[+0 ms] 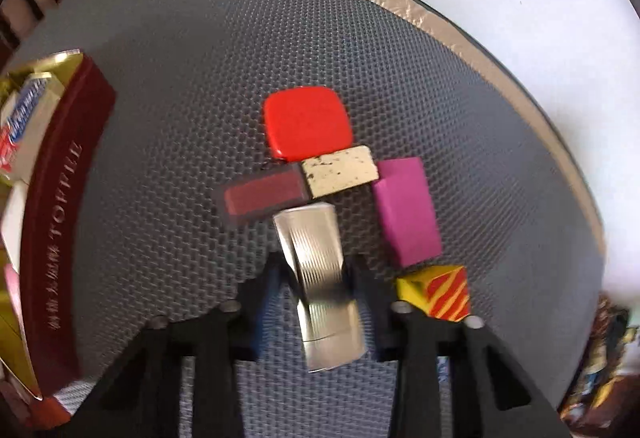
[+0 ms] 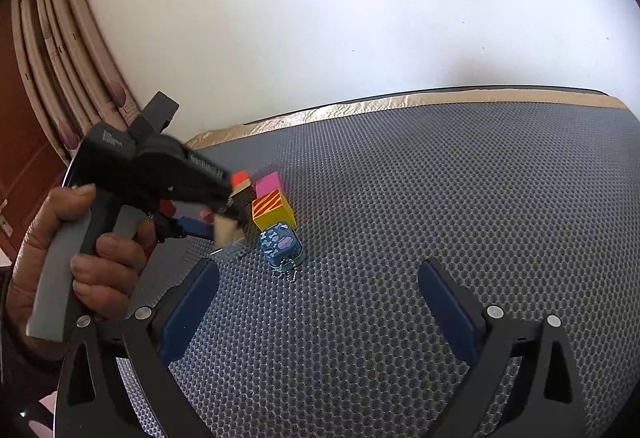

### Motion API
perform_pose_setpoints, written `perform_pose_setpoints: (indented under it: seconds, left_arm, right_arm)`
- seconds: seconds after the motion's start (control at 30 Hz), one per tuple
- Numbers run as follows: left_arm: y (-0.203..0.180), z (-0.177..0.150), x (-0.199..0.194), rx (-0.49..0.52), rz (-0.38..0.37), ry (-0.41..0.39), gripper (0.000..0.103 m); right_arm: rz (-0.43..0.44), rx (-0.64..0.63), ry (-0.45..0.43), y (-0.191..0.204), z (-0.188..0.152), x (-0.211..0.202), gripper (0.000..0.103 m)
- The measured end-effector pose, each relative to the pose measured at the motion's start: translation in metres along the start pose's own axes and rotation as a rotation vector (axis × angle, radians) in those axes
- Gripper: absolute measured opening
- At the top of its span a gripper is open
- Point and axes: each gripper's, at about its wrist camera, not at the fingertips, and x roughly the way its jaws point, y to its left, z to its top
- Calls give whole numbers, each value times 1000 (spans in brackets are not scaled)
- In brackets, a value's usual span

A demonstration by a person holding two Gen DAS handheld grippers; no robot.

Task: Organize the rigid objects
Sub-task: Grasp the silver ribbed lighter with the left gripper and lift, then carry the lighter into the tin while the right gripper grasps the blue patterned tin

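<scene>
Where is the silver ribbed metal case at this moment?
In the left wrist view, the silver ribbed case sits between the fingers of the left hand-held gripper, just below the dark red block and cream block.

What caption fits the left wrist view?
Left claw grips a silver ribbed case beside clustered red, cream, maroon, magenta blocks on grey mat.

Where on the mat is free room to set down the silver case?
Bare mat lies right of the blue tin, and between the dark red box and maroon block. Around the red square piece is crowded.
</scene>
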Motion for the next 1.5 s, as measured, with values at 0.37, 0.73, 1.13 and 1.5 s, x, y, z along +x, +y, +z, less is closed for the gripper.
perform_pose_setpoints:
  seconds: [0.37, 0.73, 1.13, 1.5]
  left_arm:
    - [53, -50, -21, 76, -84, -29, 30]
    - [72, -67, -23, 172, -93, -88, 30]
    - [66, -96, -30, 226, -87, -143, 31]
    - [69, -122, -34, 284, -90, -191, 31]
  right_arm:
    - [-3, 10, 9, 1, 0, -4, 100]
    - [-8, -244, 133, 55, 2, 28, 96]
    - [-64, -314, 262, 57, 17, 93, 60]
    - [-67, -255, 229, 65, -5, 64, 30]
